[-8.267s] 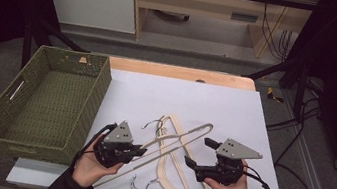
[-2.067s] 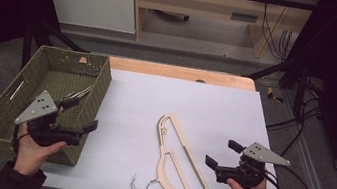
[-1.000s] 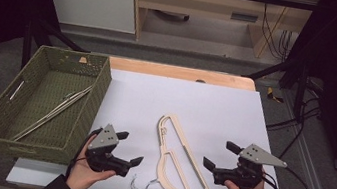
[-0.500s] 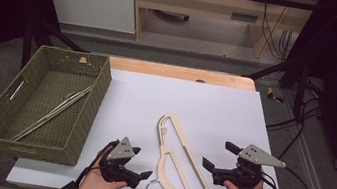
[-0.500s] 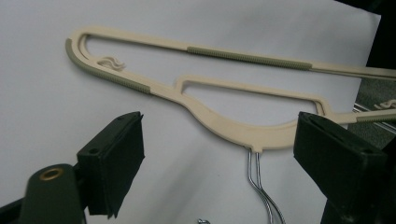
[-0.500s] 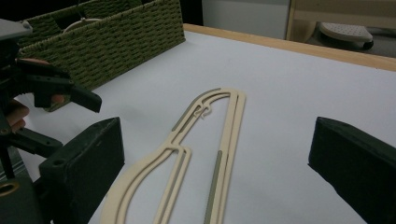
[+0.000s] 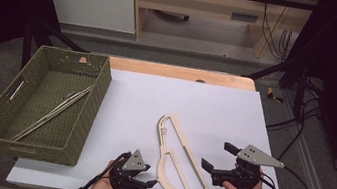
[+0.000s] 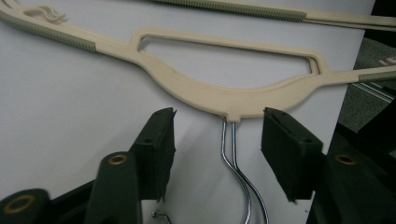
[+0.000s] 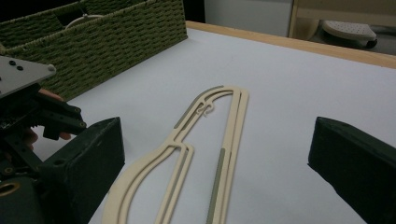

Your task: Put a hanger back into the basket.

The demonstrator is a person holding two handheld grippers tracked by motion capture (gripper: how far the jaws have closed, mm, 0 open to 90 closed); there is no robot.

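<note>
A cream hanger (image 7: 172, 156) lies flat on the white table top (image 7: 195, 103), its chrome hook (image 8: 236, 172) toward the front edge. My left gripper (image 7: 148, 175) is low at the front edge, pointing at the hanger's neck. In the left gripper view the left gripper (image 8: 217, 135) has the hook's stem between its jaws. The jaws have just been closing, but both pads stand clear of the wire. My right gripper (image 7: 217, 155) waits wide open to the hanger's right, with the hanger (image 9: 210, 135) lying ahead of its jaws.
A green woven basket (image 7: 85, 112) stands at the table's left with another hanger (image 7: 53, 110) lying inside it. The basket (image 9: 116, 42) also rises behind the left gripper in the right gripper view. A wooden strip (image 7: 180, 72) edges the far side.
My left gripper came from beside the basket to the hanger's hook, sank to the table and narrowed its jaws around the wire. The right gripper has stayed put.
</note>
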